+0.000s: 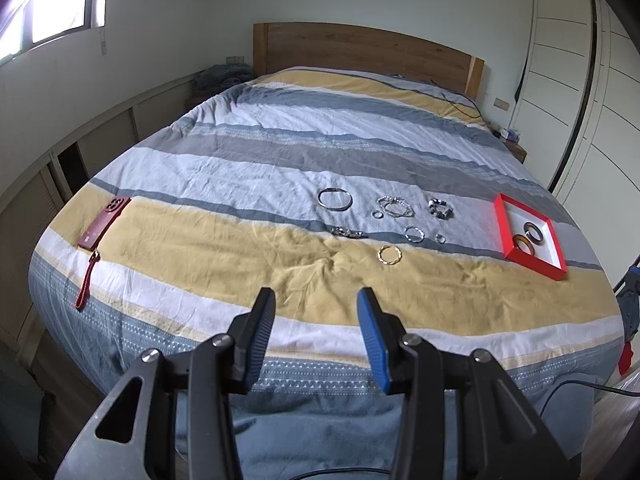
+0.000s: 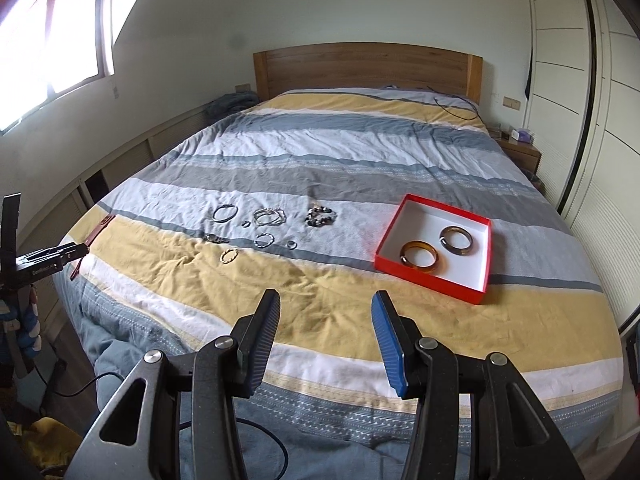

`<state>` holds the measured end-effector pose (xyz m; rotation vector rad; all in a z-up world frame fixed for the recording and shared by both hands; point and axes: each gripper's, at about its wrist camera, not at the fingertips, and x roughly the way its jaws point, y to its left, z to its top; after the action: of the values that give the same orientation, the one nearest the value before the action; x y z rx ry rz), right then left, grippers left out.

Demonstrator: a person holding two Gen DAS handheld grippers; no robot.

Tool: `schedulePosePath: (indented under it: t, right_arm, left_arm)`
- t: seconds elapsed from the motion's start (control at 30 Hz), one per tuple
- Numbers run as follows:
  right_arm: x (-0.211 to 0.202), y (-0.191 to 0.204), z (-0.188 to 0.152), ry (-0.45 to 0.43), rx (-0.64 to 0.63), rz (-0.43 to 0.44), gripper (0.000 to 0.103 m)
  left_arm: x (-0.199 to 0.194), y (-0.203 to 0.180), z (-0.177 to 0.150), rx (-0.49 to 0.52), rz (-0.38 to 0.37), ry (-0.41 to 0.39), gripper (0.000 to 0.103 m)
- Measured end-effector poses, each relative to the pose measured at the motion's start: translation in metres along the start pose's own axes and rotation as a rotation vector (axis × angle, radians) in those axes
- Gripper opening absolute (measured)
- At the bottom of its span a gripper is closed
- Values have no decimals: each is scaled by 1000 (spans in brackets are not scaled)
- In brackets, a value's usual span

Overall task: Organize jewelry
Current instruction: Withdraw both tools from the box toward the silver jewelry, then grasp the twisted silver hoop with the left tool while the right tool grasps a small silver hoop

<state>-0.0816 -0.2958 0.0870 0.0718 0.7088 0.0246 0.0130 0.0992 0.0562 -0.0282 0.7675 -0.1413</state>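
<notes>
A red box point(image 2: 482, 258) with a white inside lies on the striped bed and holds an amber bangle point(image 2: 419, 254) and a dark brown bangle point(image 2: 456, 241); the box also shows in the left wrist view point(image 1: 502, 216). Several loose pieces lie left of it: a silver bangle point(image 1: 335, 199), a beaded bracelet point(image 1: 395, 207), a dark bead bracelet point(image 1: 441, 209), a gold twisted ring point(image 1: 389, 255), a silver chain point(image 1: 349, 233) and small rings point(image 1: 413, 234). My left gripper point(image 1: 318, 302) is open and empty above the bed's near edge. My right gripper point(image 2: 326, 304) is open and empty, short of the box.
A red phone case point(image 1: 105, 222) with a red strap lies at the bed's left edge. A wooden headboard point(image 2: 366, 66) stands at the far end. White wardrobe doors point(image 2: 592, 92) and a nightstand point(image 2: 520, 154) stand on the right. Cables hang below the bed's near edge point(image 2: 240, 428).
</notes>
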Motion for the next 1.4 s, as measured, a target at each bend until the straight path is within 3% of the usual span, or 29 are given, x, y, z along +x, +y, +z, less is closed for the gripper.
schedulePosePath:
  t: [0.3,0.8,1.4]
  right_arm:
    - [34,17,2,45,-26,81,47]
    - [154,17,-3,226,-1,181,47]
    - [321,58,65,310,-87,304,39]
  left_arm:
    - [29,2,-8,-3,7,73,40]
    - [157,-43,0,25,-66,262,40]
    - [288,-83,38,74,-147,361,40]
